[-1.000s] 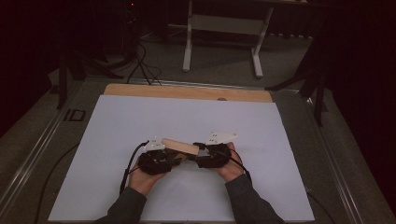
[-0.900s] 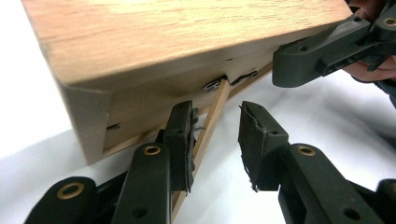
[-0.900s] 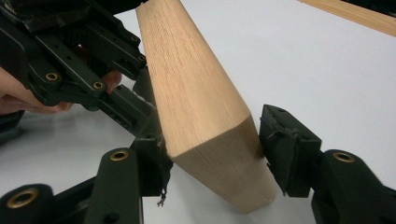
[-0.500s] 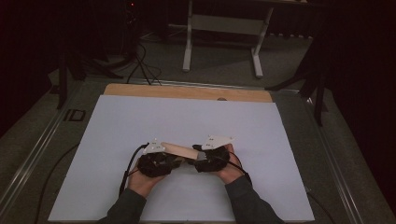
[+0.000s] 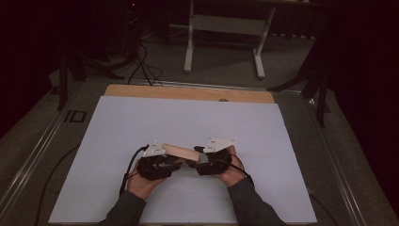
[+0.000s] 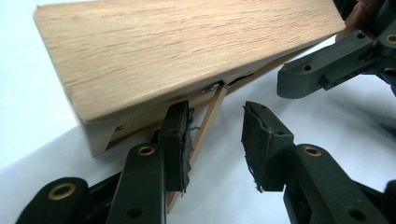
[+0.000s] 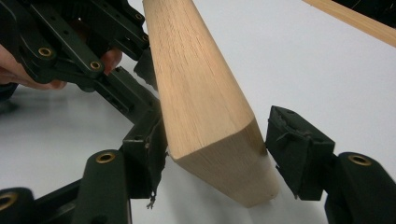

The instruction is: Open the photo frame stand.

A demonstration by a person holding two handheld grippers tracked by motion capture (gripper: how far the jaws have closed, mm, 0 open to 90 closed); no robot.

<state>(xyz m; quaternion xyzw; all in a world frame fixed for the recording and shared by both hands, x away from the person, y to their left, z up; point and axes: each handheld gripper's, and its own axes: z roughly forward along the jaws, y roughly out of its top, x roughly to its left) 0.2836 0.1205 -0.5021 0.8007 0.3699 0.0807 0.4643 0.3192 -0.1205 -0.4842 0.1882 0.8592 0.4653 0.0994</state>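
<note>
In the left gripper view, the left gripper (image 6: 215, 140) has its jaws parted, and they have just been opening. A thin wooden slat (image 6: 205, 126) runs down between them, lying against the left pad, while the other pad stands clear of it. That slat comes out from under a wooden block (image 6: 187, 56) that slopes across the top of this view, pale oak with fine straight grain and rounded edges; a dark slot shows along its underside. The high view shows nothing of slat or slot.

In the right gripper view, the right gripper (image 7: 212, 154) straddles the block's (image 7: 201, 93) other end. Its jaws have also just been opening: the left pad lies at or very near the wood, and the right pad stands just off it, so this grip is loose. The cut end face shows here, lighter than the sides, resting low on the white sheet (image 7: 289, 65).

From the high view, both hands sit at the near middle of the sheet (image 5: 188, 117), and the block (image 5: 181, 151) bridges from left gripper (image 5: 162, 162) to right gripper (image 5: 202, 160). Beyond the sheet's far edge runs a bare strip of tabletop (image 5: 188, 93), and farther off a table frame (image 5: 226, 33) stands on the floor
</note>
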